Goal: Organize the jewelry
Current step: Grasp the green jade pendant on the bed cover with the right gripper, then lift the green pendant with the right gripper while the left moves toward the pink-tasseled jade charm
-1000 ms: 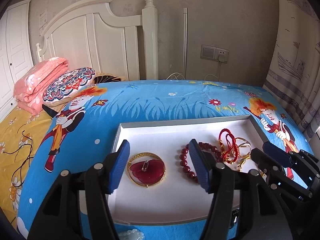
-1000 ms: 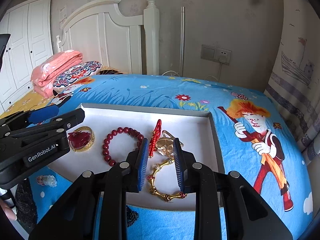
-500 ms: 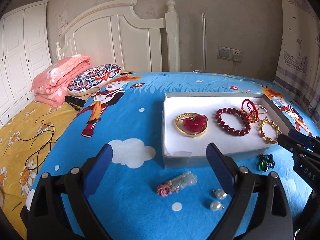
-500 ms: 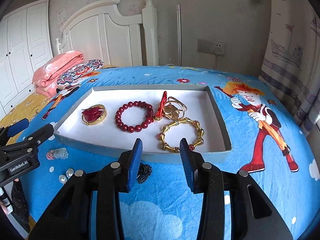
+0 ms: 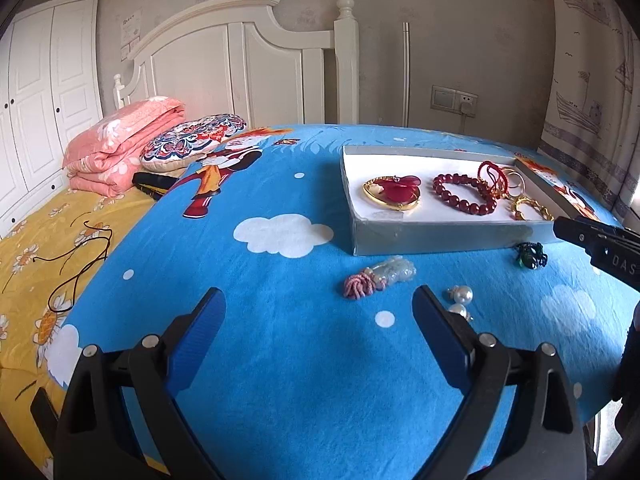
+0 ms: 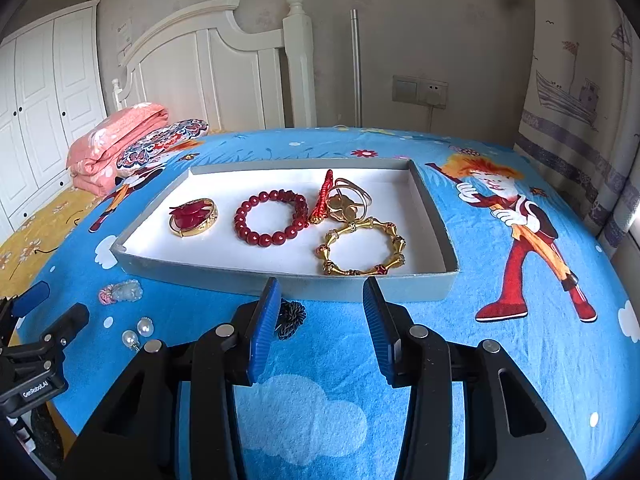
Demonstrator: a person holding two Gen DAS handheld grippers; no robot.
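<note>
A grey tray [image 6: 435, 216] with a white floor lies on the blue bedspread; it also shows in the left wrist view [image 5: 400, 236]. It holds a gold bangle with a red heart [image 6: 193, 215], a red bead bracelet [image 6: 270, 217], a red cord [image 6: 323, 197], gold rings [image 6: 347, 201] and a gold link bracelet [image 6: 362, 246]. On the bedspread in front of the tray lie a pale jade pendant with a pink tassel [image 5: 378, 276], two pearl earrings [image 5: 460, 300] and a dark green piece [image 5: 530, 255]. My left gripper [image 5: 318, 330] is open and empty. My right gripper [image 6: 322, 320] is open and empty.
A pink folded quilt [image 5: 120, 152] and a patterned pillow [image 5: 192, 146] lie at the white headboard [image 5: 240, 64]. A dark cord [image 5: 76, 264] lies on the yellow sheet at left. A curtain [image 6: 580, 80] hangs at right.
Both grippers have pulled back from the tray toward the near edge of the bed. The left jaws have opened wider. The right jaws have opened and the gold link bracelet lies in the tray.
</note>
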